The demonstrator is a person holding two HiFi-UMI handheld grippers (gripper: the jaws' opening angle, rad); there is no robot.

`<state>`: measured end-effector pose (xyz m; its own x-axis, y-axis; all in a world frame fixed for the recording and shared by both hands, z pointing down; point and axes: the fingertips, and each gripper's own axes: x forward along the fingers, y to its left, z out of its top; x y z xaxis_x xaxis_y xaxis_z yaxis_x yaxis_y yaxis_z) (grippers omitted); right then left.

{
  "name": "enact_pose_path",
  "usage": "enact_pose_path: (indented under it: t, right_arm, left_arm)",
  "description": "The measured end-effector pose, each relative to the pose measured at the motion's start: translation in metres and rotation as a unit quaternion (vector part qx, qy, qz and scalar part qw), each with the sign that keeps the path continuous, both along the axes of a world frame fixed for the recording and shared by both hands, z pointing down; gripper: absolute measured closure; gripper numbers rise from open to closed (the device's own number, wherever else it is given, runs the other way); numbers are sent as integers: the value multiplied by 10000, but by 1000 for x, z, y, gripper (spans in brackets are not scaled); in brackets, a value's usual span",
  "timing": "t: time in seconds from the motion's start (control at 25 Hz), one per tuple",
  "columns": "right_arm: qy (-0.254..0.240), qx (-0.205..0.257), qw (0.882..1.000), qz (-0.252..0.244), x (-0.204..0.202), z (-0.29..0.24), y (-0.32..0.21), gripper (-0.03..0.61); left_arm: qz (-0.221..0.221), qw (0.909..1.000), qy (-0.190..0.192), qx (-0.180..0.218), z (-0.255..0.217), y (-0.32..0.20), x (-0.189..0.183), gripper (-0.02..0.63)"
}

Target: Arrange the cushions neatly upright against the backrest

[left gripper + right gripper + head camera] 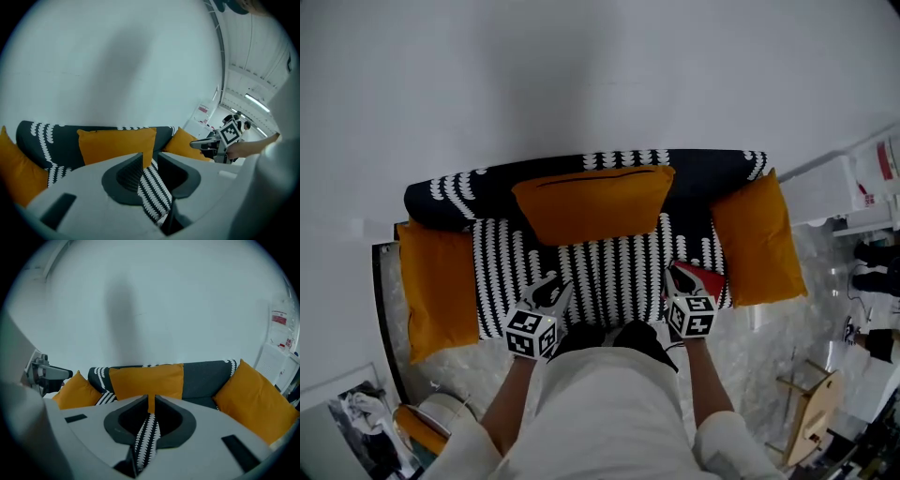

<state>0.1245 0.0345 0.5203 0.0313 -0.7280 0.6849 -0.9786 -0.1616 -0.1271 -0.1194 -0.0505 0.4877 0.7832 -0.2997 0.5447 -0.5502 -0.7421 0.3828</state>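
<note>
A black-and-white patterned sofa (609,272) stands against a white wall. One orange cushion (592,202) leans upright at the middle of the backrest (703,169). A second orange cushion (439,286) lies along the left arm, and a third (757,239) along the right arm. Both grippers hover over the seat's front edge, apart from every cushion. My left gripper (555,286) (147,155) is open with nothing between its jaws. My right gripper (677,272) (151,397) shows only a slim gap, also with nothing in it. Both point at the middle cushion (115,143) (147,380).
A pale marbled floor surrounds the sofa. A wooden chair (811,412) stands at the lower right, and white shelving (844,187) is beside the sofa's right arm. A framed picture (356,422) and a round white-and-orange object (431,422) sit at the lower left.
</note>
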Motion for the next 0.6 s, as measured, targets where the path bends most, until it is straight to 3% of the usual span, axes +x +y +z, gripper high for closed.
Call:
enact_pose_path:
  t: [0.28,0.6]
  right_arm:
    - [-252,269,9990,-253,-26,-19,54,551]
    - [-824,289,9887,-1221,-63,-18,148,569]
  left_arm:
    - [-222,9997,64,84,-15,51,-3,570]
    - [1,9992,351,-186,-24,157,26,601]
